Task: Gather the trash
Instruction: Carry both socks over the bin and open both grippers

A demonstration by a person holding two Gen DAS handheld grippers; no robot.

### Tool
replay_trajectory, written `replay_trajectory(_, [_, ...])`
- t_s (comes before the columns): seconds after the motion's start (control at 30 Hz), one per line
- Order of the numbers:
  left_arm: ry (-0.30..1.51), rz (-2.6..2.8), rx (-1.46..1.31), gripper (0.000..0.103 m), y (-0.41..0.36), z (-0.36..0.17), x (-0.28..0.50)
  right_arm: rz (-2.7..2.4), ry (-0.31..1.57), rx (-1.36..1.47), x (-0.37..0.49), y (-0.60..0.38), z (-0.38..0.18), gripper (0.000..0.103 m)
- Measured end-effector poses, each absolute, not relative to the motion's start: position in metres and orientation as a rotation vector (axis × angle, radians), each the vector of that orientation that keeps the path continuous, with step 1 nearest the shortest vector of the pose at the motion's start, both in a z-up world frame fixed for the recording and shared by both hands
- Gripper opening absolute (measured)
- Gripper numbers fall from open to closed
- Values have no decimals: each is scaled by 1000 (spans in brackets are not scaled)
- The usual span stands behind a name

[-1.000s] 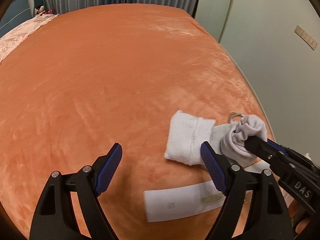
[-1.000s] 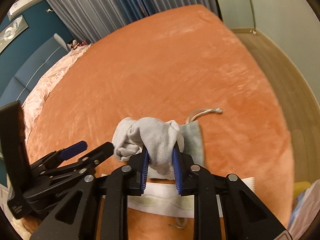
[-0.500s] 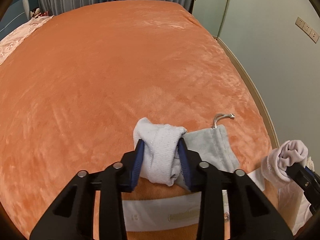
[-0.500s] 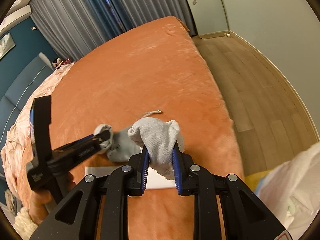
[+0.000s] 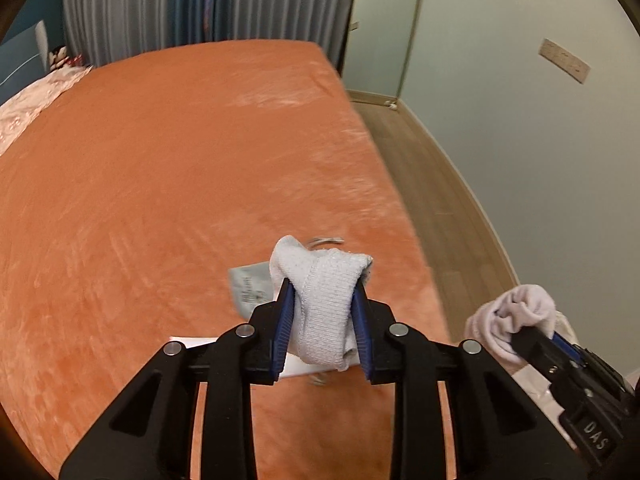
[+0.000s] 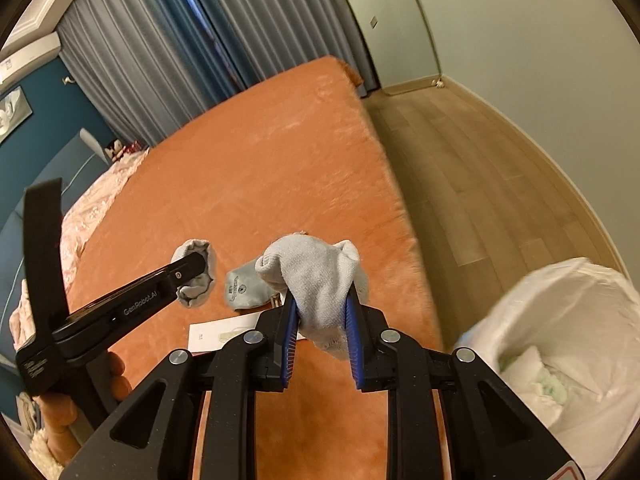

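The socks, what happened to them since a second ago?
The left gripper, open a second ago, closed on the white sock and lifted it off the orange bed. The right gripper carried its grey sock toward the white trash bag. The pouch and paper strip stayed put.

Warm indoor light, motion blur (fisheye-bent edges)

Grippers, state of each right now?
Left gripper: closed on a white sock.
Right gripper: closed on a grey sock.
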State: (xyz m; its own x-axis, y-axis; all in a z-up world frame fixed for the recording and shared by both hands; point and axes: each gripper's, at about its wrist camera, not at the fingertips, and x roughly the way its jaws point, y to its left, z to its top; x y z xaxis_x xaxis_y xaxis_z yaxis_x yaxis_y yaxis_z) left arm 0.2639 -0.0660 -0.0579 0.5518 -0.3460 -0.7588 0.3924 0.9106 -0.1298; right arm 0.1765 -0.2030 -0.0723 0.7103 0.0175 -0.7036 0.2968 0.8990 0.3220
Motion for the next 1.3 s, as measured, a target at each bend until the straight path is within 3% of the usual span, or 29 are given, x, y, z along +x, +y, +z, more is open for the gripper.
replay_trajectory(0.43, [853,-630,105,27,-173,-24,156,-305,668,506,62,-279,-34,21])
replay_trajectory(0.9, [876,-736,187,29,-238,-28,84,-401,634,544,-10,-322,-24,21])
replay_trajectory(1.03, [891,-749,205,33,-248,-30,76,-410,632,545,-20,-328,-25,21])
replay_trajectory(1.17, [878,-741,214,46,-251,-27,68,-415,624,555,-24,-329,-25,22])
replay_trajectory(1.3, [866,-733,223,50,-252,-24,66,-418,618,555,-25,-325,-23,22])
